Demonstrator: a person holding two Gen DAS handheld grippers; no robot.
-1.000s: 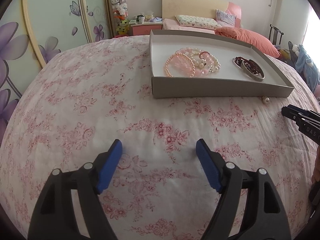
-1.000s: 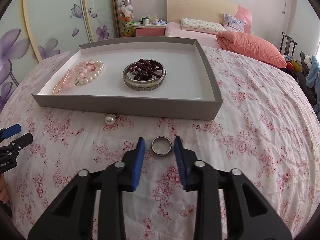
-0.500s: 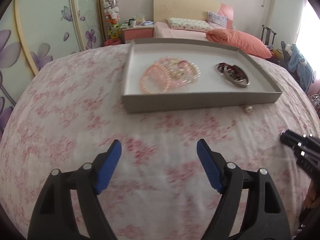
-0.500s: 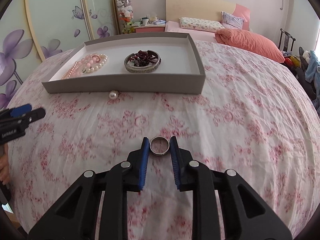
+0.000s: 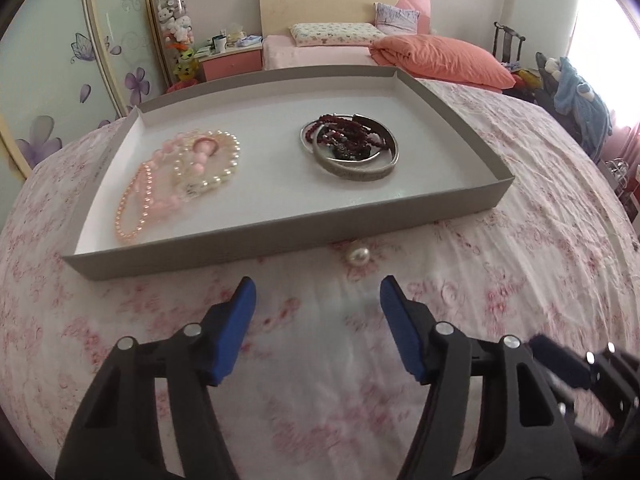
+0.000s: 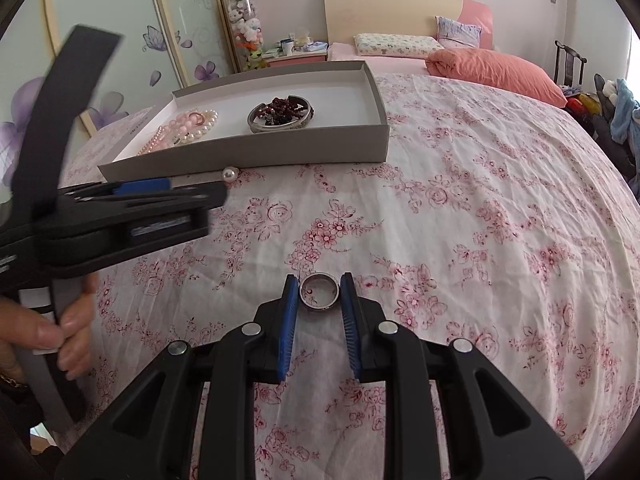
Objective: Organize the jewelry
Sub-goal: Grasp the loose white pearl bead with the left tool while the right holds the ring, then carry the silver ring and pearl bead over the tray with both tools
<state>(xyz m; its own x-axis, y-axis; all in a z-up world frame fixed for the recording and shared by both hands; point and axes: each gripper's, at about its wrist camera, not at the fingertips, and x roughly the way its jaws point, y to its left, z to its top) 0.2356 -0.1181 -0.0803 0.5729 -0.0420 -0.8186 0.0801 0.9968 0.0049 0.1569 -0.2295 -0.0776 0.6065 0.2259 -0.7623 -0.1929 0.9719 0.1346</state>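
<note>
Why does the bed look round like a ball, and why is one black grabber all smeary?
Both wrist views use fisheye lenses, so the flowered bedspread bulges and the corners go dark. In the right wrist view the left gripper is motion-blurred, while the silver ring stays sharp. In the left wrist view the window glares white and the right gripper is smeared.

The left gripper has been brought close up to the tray, with the loose pearl now just ahead of its wide-open fingers. The ring has been clamped by the right gripper and carried back from the tray.
</note>
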